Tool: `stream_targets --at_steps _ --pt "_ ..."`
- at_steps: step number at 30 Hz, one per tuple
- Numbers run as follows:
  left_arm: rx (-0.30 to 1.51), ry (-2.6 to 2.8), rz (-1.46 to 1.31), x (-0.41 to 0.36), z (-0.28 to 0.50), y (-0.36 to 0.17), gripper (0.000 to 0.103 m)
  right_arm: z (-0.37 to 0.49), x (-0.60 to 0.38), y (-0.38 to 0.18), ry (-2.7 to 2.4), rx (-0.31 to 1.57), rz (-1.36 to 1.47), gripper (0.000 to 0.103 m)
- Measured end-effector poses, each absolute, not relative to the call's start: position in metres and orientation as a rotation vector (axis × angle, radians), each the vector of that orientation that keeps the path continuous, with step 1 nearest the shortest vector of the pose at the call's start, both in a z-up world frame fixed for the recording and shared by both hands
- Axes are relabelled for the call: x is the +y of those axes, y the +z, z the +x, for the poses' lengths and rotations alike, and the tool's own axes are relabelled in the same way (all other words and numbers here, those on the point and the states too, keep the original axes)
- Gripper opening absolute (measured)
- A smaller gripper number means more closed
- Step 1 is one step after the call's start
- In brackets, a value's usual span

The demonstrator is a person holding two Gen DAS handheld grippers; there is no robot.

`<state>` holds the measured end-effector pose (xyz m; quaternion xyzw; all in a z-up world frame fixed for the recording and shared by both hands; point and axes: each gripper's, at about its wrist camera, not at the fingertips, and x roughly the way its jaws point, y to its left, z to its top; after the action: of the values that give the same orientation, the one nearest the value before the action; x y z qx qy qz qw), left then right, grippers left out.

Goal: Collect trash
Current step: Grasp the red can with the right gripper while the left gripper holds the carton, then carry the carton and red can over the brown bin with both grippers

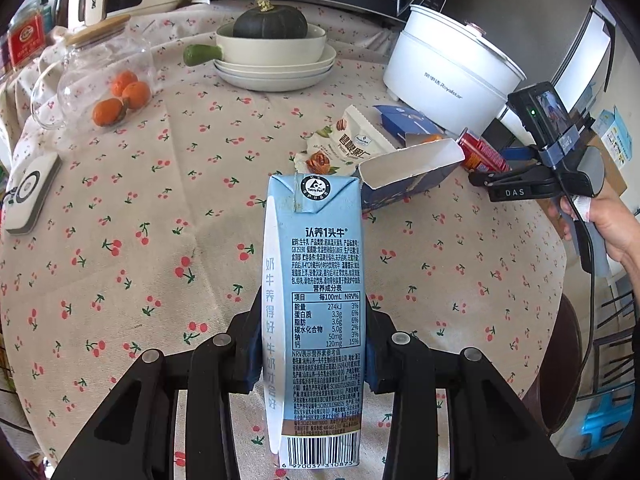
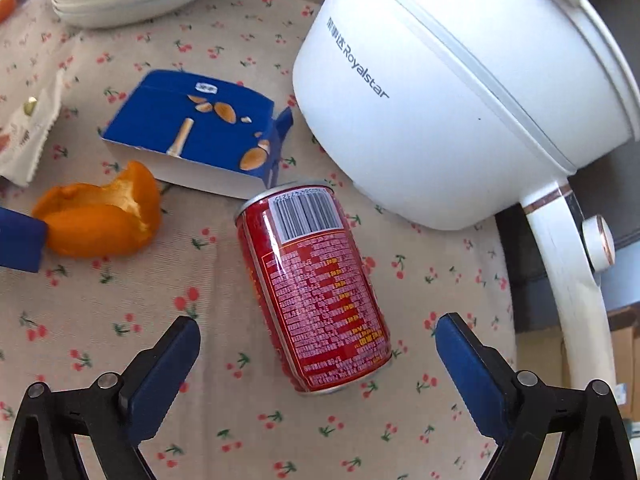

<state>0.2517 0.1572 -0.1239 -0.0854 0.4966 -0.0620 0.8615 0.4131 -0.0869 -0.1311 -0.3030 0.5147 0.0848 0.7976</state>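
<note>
My left gripper (image 1: 312, 344) is shut on a light blue milk carton (image 1: 316, 300) and holds it above the cherry-print tablecloth. My right gripper (image 2: 318, 334) is open, its blue pads either side of a red can (image 2: 316, 284) that lies on its side; the can's near end sits between the fingertips without touching them. The can also shows in the left wrist view (image 1: 482, 156), beside the right gripper (image 1: 480, 180). Other trash lies nearby: an orange peel (image 2: 100, 216), a torn blue box (image 2: 196, 132), a snack wrapper (image 1: 348, 146) and an open dark blue box (image 1: 408, 178).
A white Royalstar pot (image 2: 452, 96) stands close behind and right of the can. Stacked plates with a bowl and a squash (image 1: 272, 54), a glass jar of oranges (image 1: 104, 80) and a white device (image 1: 30, 194) sit on the table. The table edge runs at the right.
</note>
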Motion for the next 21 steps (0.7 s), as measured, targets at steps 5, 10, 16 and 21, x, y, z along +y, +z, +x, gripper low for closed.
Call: stream_targets --at_steps 5,10,16,21 --pt "1.061 -0.123 -0.16 0.152 0.252 -0.132 0.04 0.423 -0.1 -0.141 0.181 1.124 -0.569 0.059" --pt "1.052 -0.121 -0.169 0.148 0.247 -0.125 0.04 0.405 -0.111 -0.137 0.16 1.133 -0.523 0.056" --pt "1.018 -0.15 -0.138 0.131 0.227 -0.105 0.04 0.346 -0.133 -0.111 0.202 1.141 -0.409 0.056" --pt "1.013 -0.168 -0.125 0.114 0.202 -0.091 0.04 0.295 -0.151 -0.09 0.225 1.14 -0.364 0.055"
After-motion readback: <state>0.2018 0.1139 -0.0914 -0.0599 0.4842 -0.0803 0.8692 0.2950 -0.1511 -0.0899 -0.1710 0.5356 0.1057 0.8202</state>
